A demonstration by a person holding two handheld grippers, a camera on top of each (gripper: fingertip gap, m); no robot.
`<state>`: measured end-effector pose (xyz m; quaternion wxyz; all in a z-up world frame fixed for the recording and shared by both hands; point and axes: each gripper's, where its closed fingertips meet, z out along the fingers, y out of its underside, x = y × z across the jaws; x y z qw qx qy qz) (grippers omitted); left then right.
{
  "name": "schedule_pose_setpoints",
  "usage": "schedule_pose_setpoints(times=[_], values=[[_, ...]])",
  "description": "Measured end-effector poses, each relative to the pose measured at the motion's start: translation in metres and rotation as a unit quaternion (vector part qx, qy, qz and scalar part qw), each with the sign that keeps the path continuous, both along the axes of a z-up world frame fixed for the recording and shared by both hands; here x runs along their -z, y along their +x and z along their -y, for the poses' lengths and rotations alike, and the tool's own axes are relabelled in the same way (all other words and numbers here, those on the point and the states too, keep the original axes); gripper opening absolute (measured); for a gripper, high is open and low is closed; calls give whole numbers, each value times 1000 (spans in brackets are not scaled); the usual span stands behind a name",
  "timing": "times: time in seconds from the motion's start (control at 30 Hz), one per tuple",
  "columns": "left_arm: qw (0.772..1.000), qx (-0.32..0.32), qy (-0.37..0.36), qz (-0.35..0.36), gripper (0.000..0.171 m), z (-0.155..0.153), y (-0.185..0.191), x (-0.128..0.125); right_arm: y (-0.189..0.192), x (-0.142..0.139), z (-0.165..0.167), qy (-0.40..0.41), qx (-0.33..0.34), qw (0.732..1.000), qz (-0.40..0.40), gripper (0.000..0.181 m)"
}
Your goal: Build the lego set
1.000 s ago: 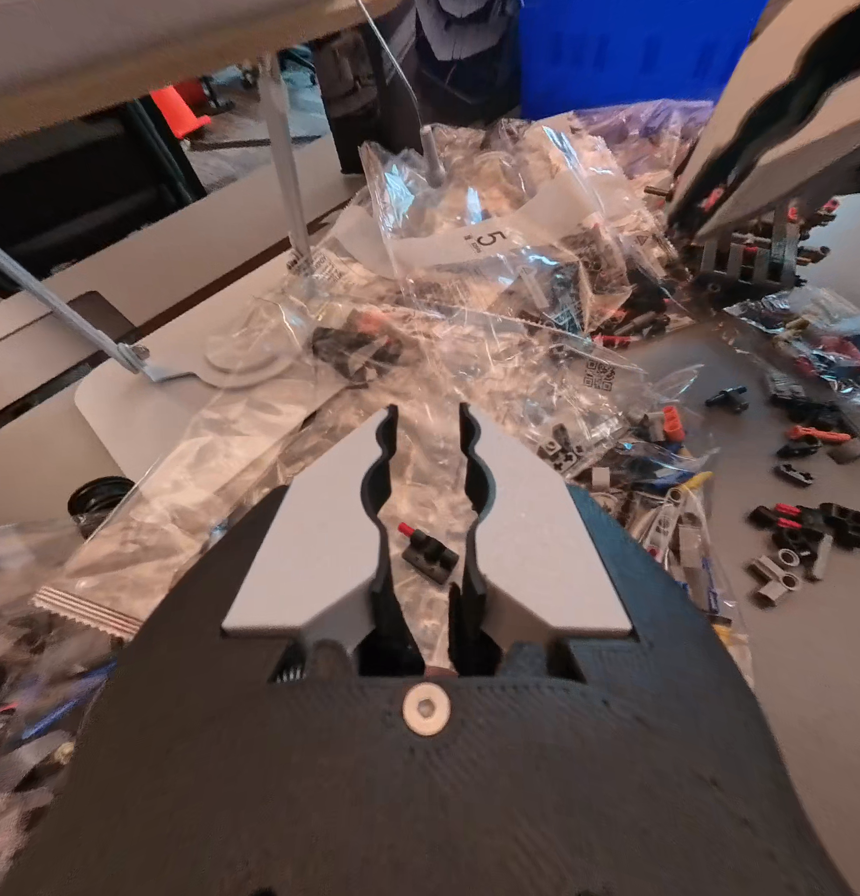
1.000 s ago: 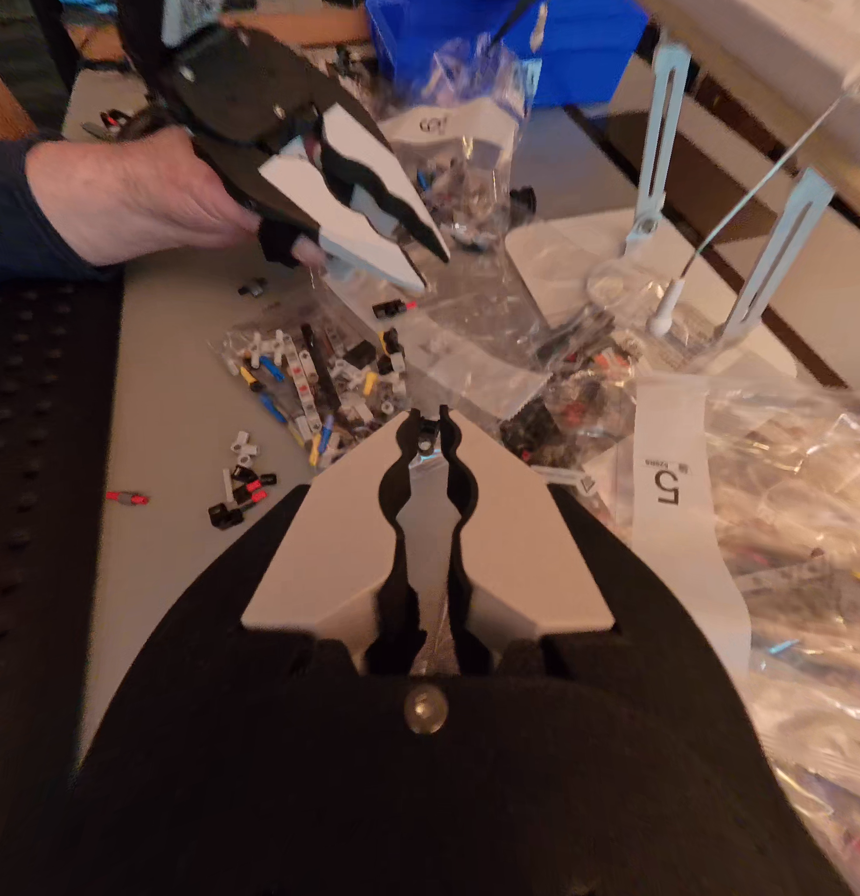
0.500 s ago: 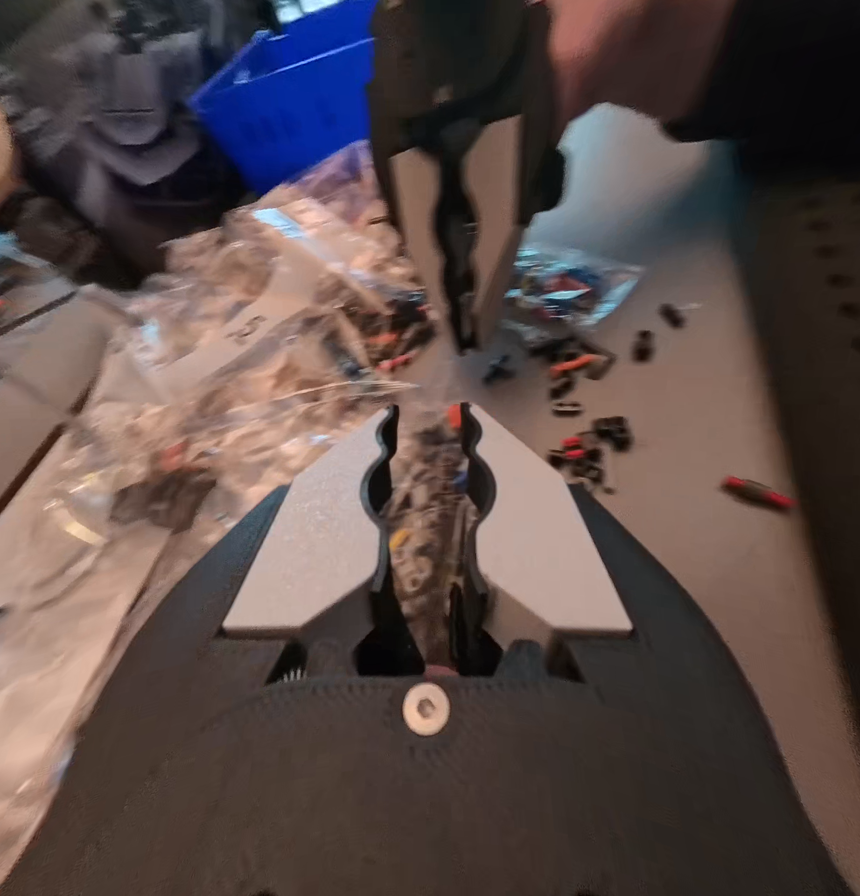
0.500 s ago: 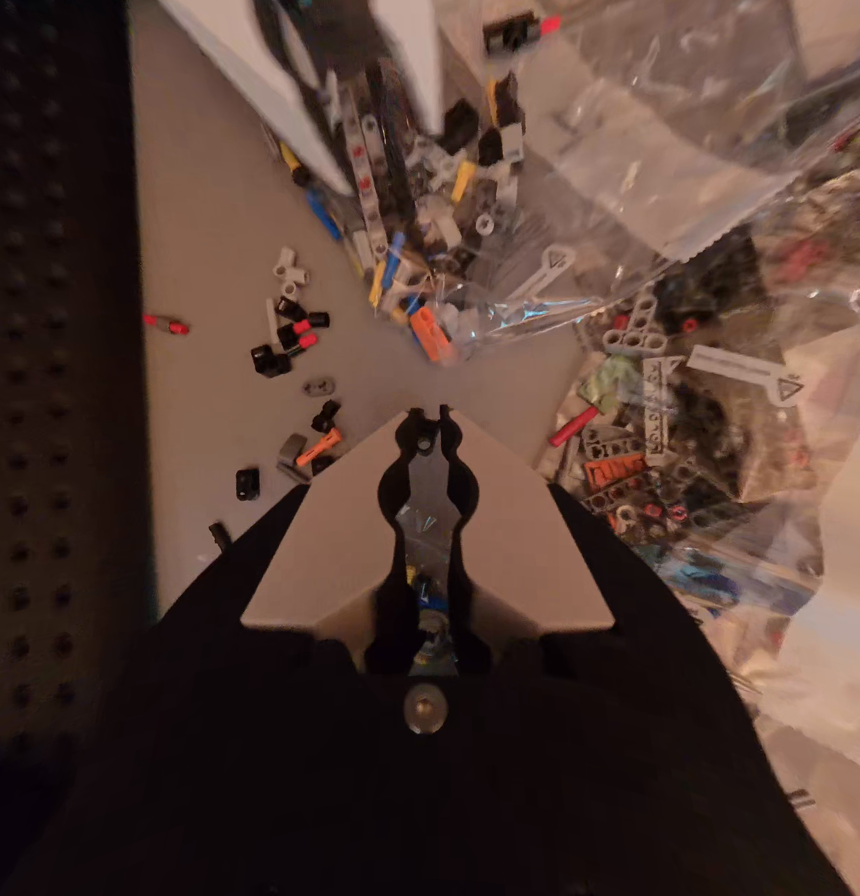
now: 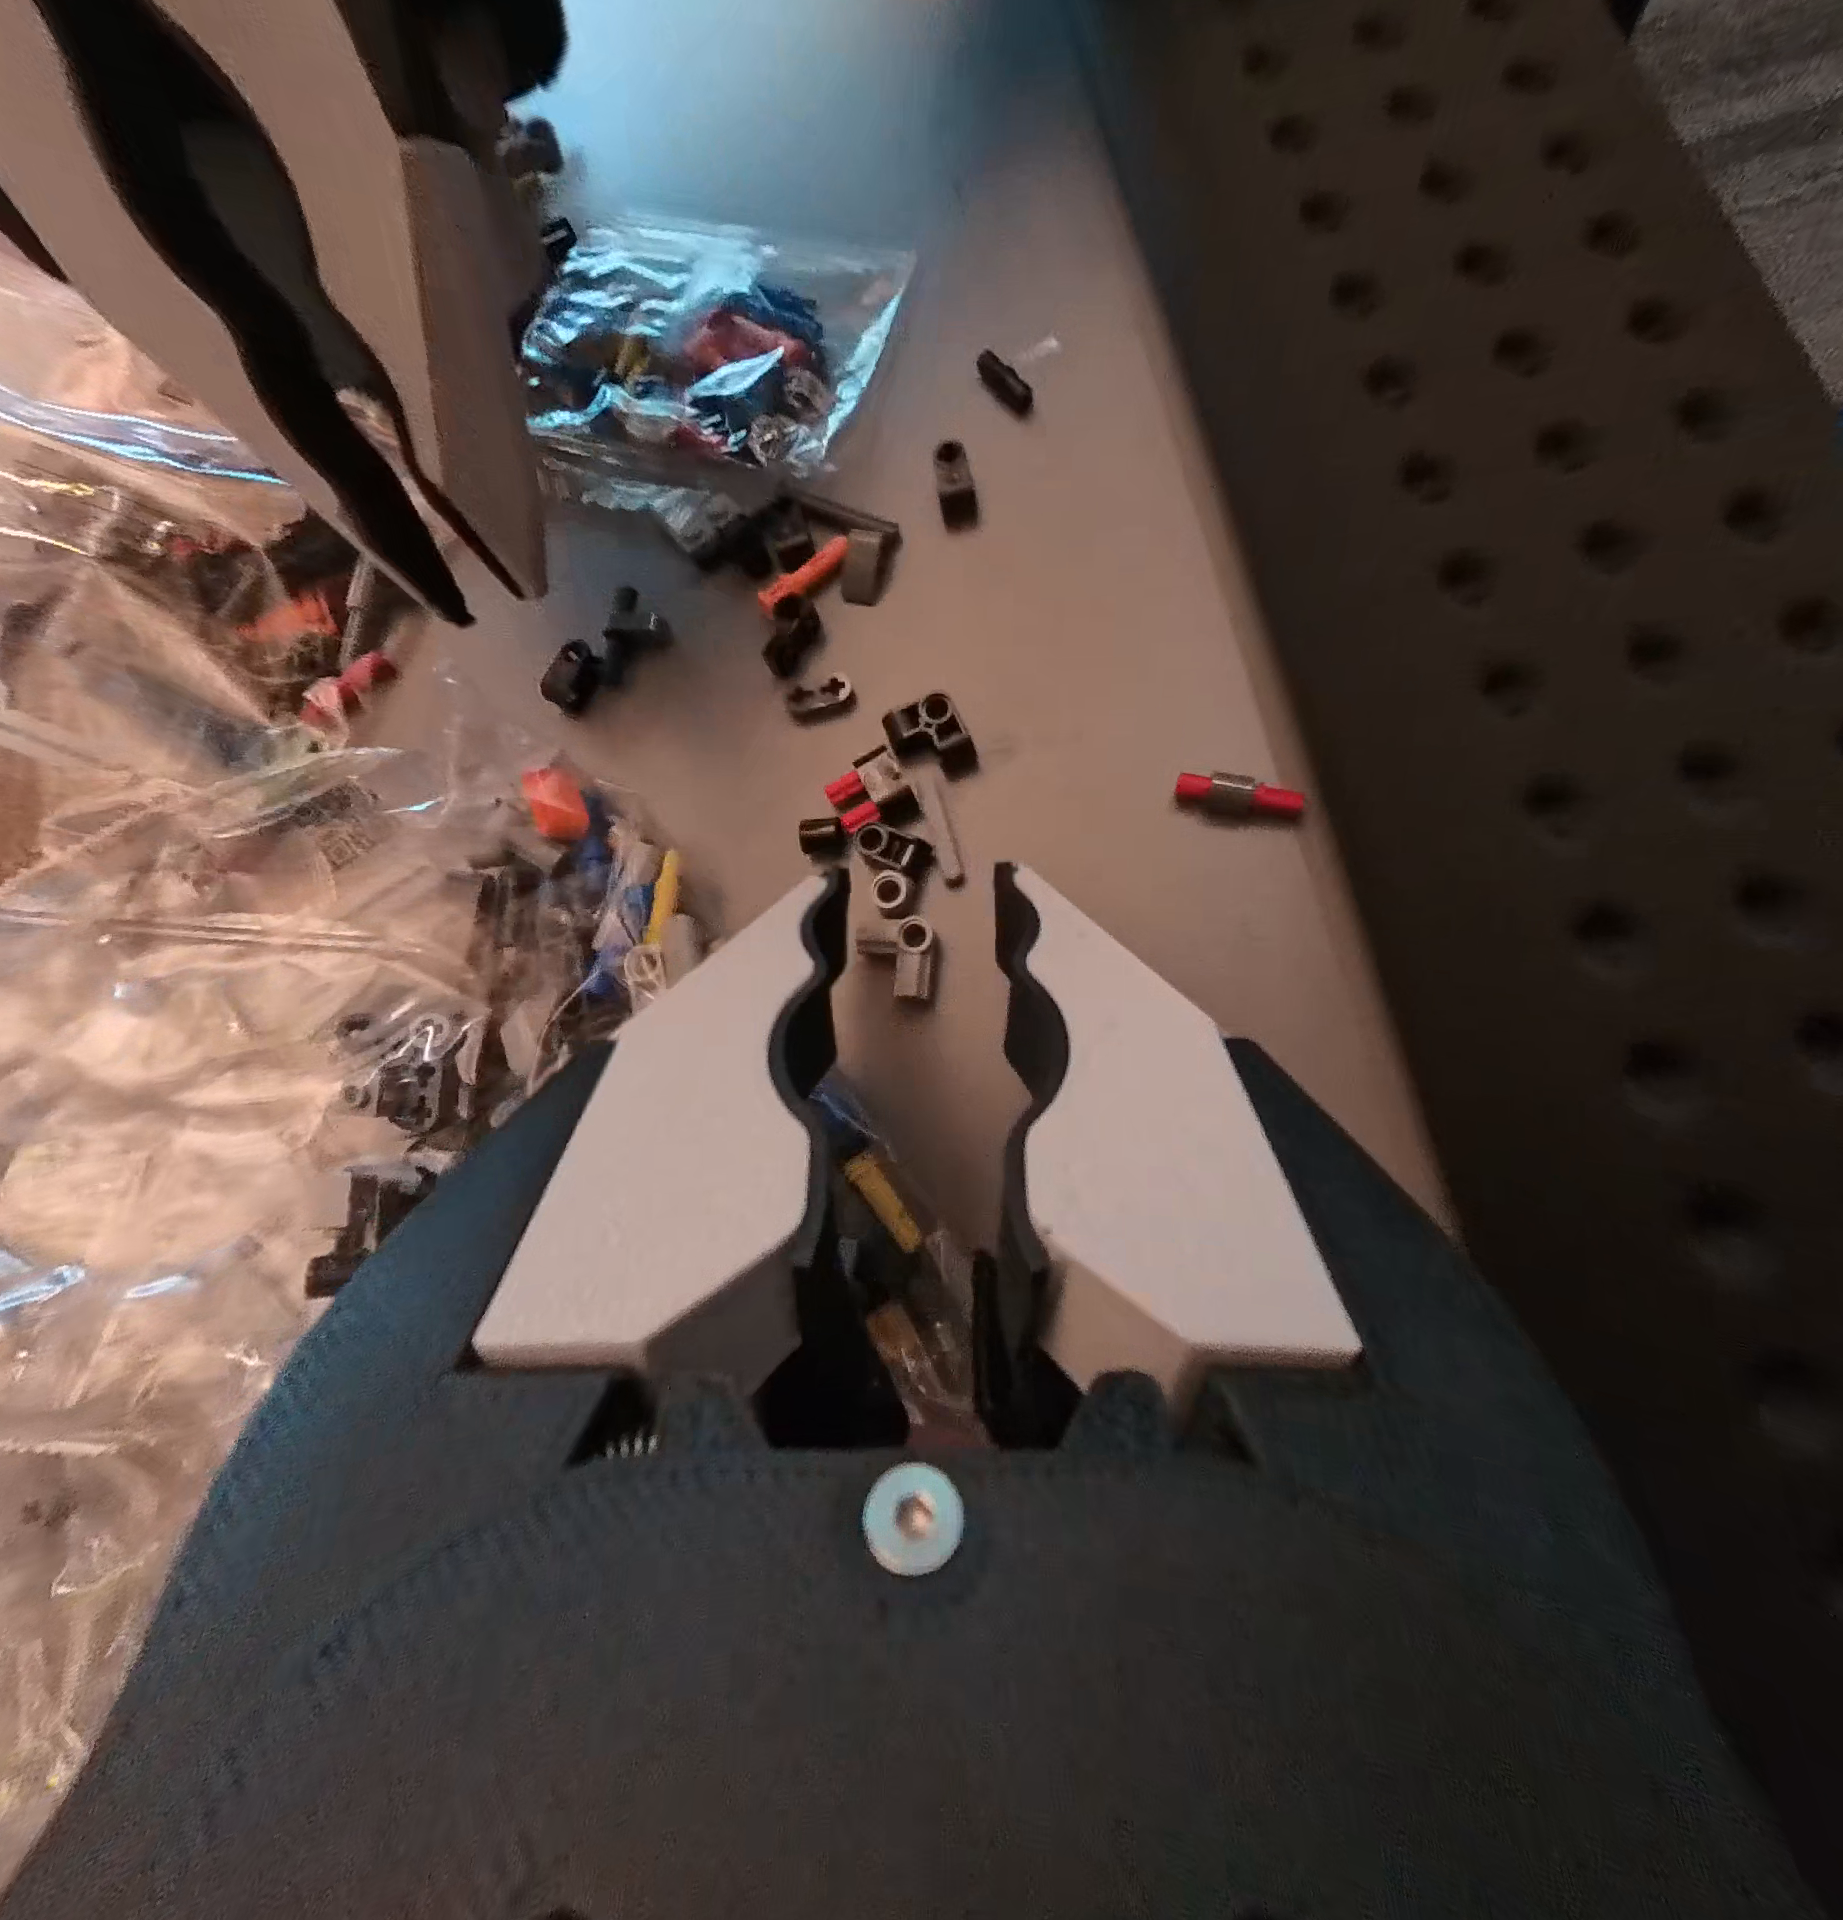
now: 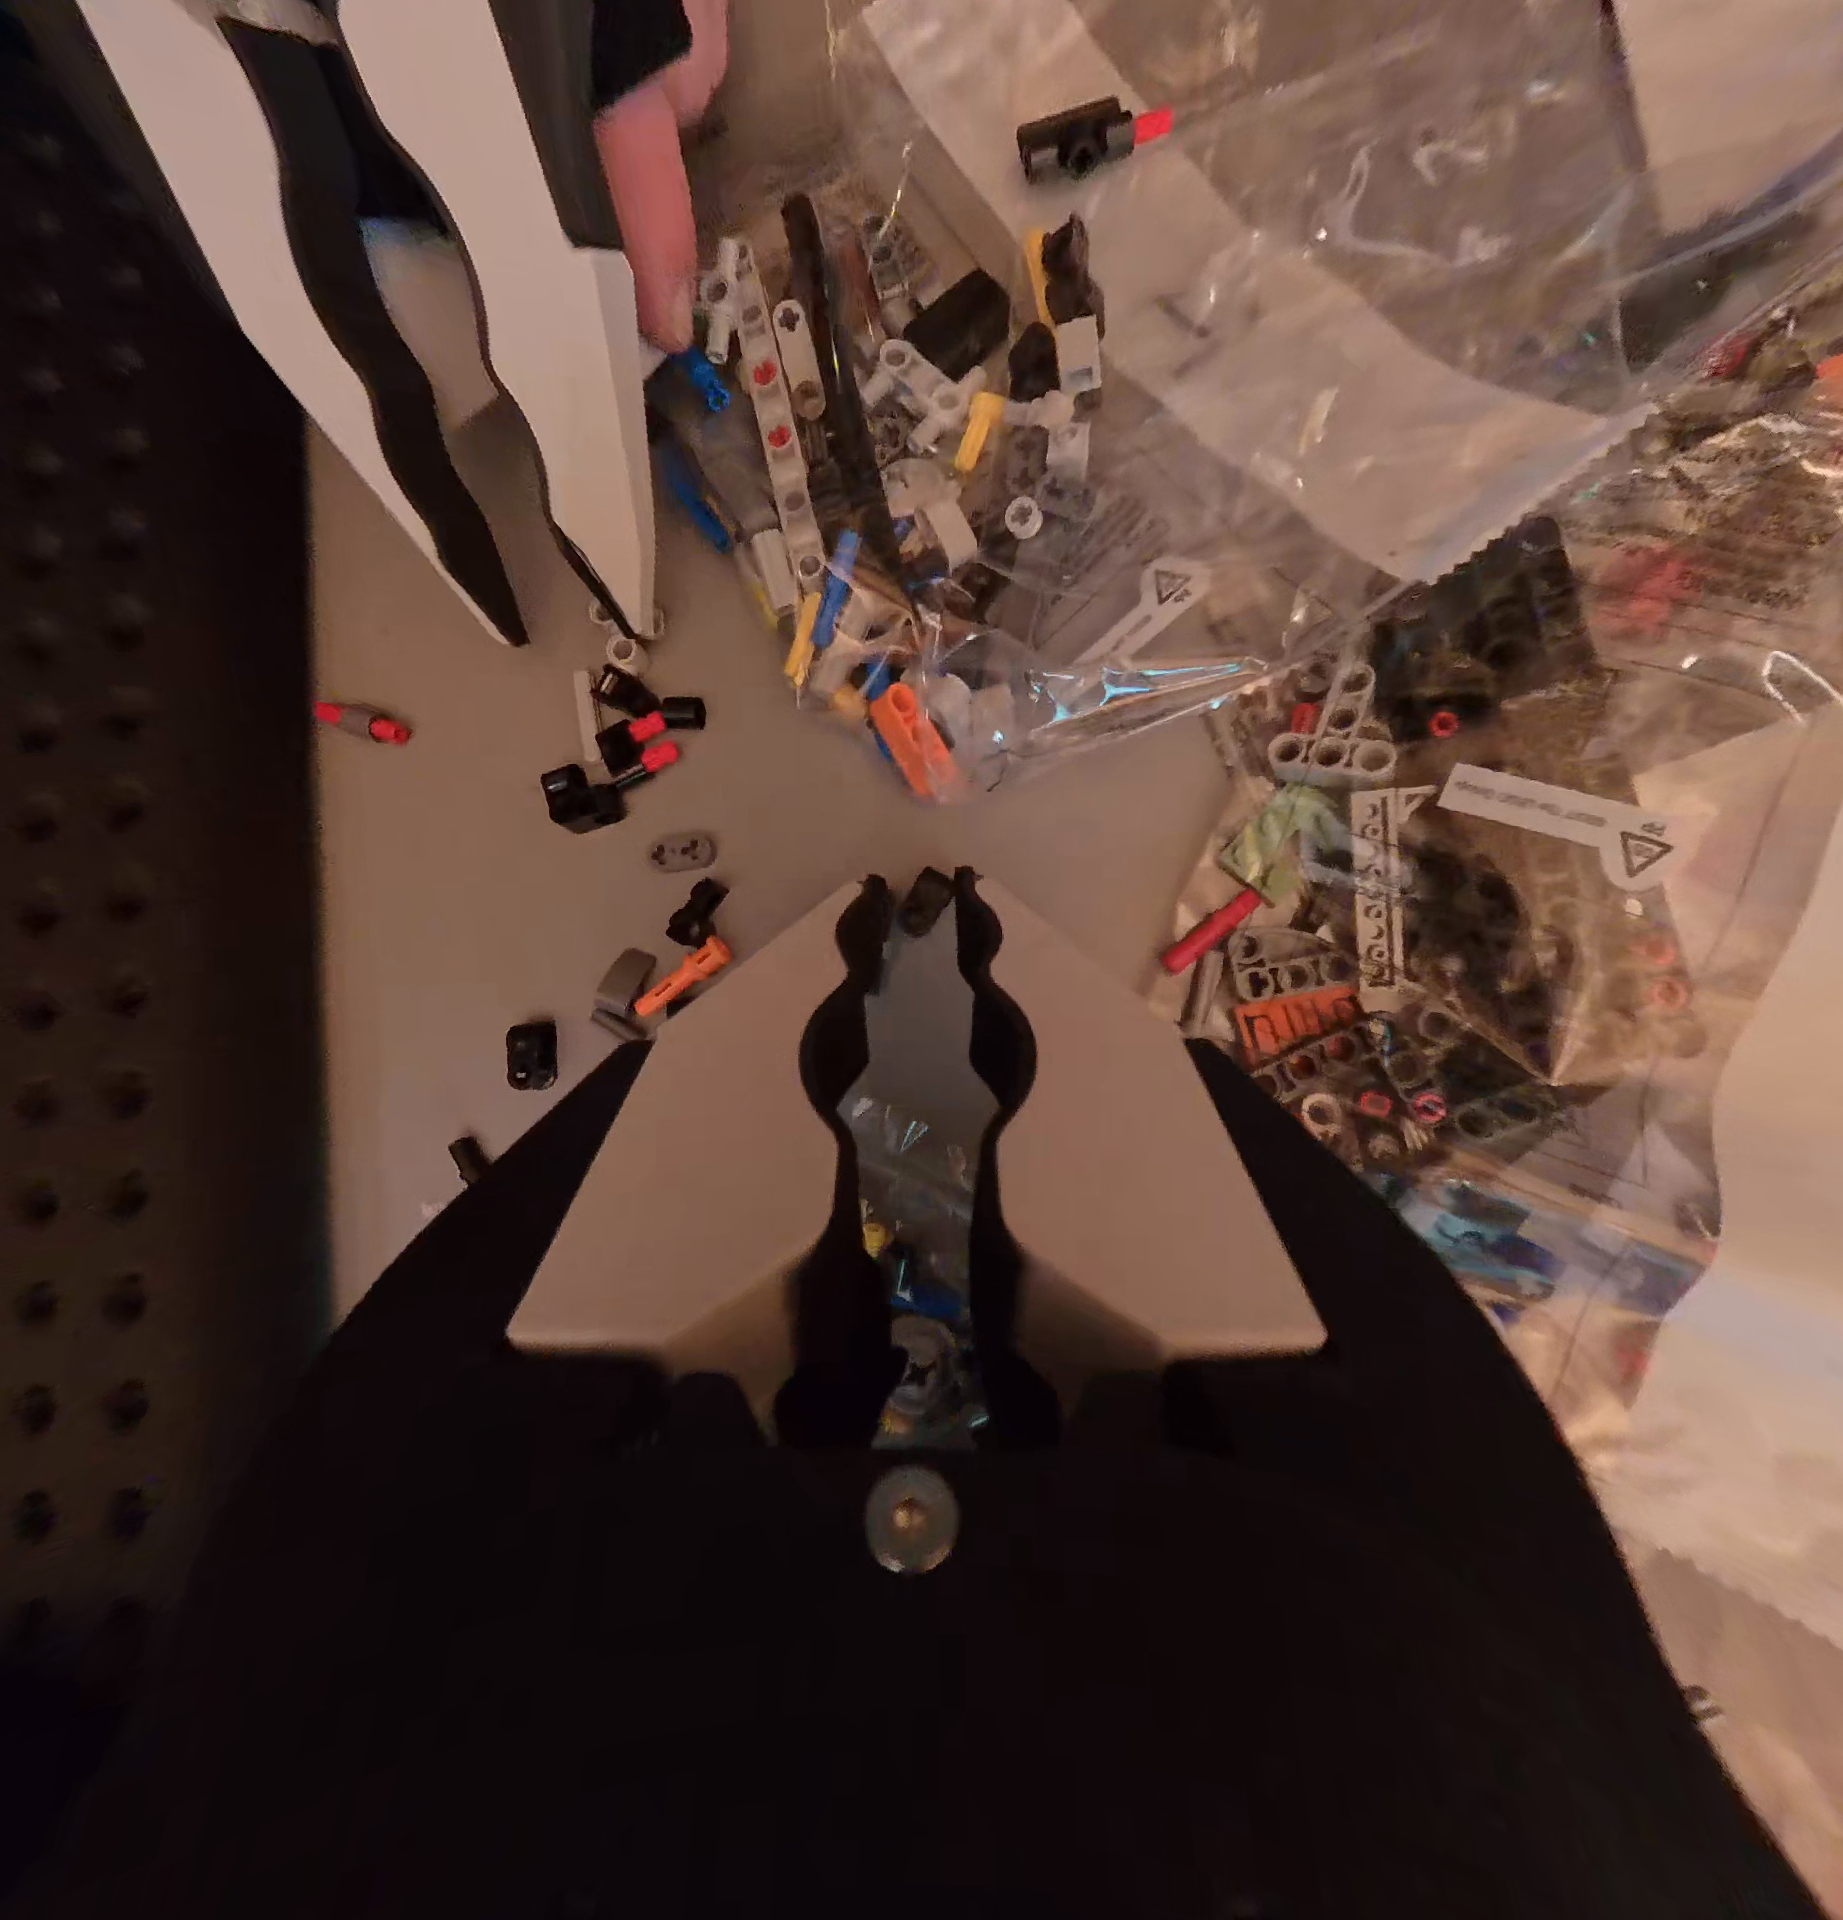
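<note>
Pieces of the lego set lie loose on the counter (image 5: 1104, 582), and the nearest cluster, the grey connectors (image 5: 901, 940), sits just ahead of and partly between the tips of the left hand-held gripper (image 5: 917, 883), whose jaws stand apart and empty. Their short tubes point several ways, so no single long axis offers itself. My reading is that the left hand-held gripper is the nearer one for these.

Farther up the frame lie black connectors (image 5: 932, 727) and an orange pin (image 5: 805, 582), its length running diagonally up to the right. A red-tipped grey pin (image 5: 1239, 798) lies apart at right, lengthwise across the frame.

In the right wrist view, the right hand-held gripper (image 6: 922, 899) has its tips nearly together on a small dark piece (image 6: 925, 896); whether it is truly pinched or merely lying behind them is hard to tell. Clear bags (image 6: 1364, 436) at upper right cover most other parts, and glare blurs their contents.
</note>
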<state>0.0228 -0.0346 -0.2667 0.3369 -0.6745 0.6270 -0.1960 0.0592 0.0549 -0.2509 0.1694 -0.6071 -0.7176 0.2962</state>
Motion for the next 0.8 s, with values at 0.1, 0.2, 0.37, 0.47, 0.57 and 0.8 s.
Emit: schedule_pose_setpoints(times=[0.1,0.2,0.37,0.47,0.57,0.8], values=[[1000,1,0,-13,25,1,0,5,-1,3,2,6,-6,1000,4,10],[1000,-1,-2,-28,14,1,-1,11,-3,3,3,11,-11,1000,2,9],[999,-10,1,-34,5,-3,-3,12,-5,-5,6,11,-19,1000,-17,6],[999,-17,11,-28,4,-7,-4,9,-6,-7,8,12,-25,999,-25,6],[999,-25,22,-6,4,-12,-1,1,-6,-8,11,13,-32,999,-25,6],[997,-36,61,-11,4,-24,15,1,-7,-12,7,17,-21,999,-35,7]])
